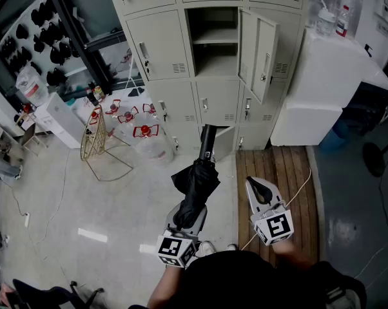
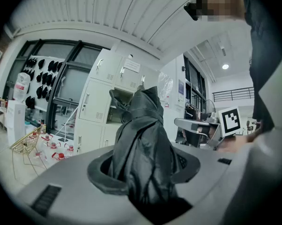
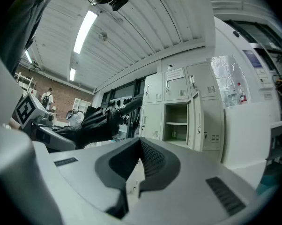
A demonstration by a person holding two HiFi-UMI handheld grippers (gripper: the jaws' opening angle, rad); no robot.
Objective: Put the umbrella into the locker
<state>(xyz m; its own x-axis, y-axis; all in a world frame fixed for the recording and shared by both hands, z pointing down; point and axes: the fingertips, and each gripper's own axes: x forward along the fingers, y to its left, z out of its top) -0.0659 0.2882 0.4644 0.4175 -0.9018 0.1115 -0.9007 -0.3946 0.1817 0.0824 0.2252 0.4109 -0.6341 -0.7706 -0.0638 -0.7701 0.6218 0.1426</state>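
My left gripper is shut on a folded black umbrella, whose fabric bunches between the jaws. Its handle points forward toward the cream lockers. One locker compartment stands open, with a shelf inside and its door swung out to the right; in the right gripper view this open locker lies ahead. My right gripper hovers beside the umbrella, jaws together with nothing between them. In that same view the umbrella is at the left.
Water jugs with red caps and a gold wire rack stand on the floor left of the lockers. A wooden platform lies before the lockers at right. A white cabinet with bottles on top adjoins them.
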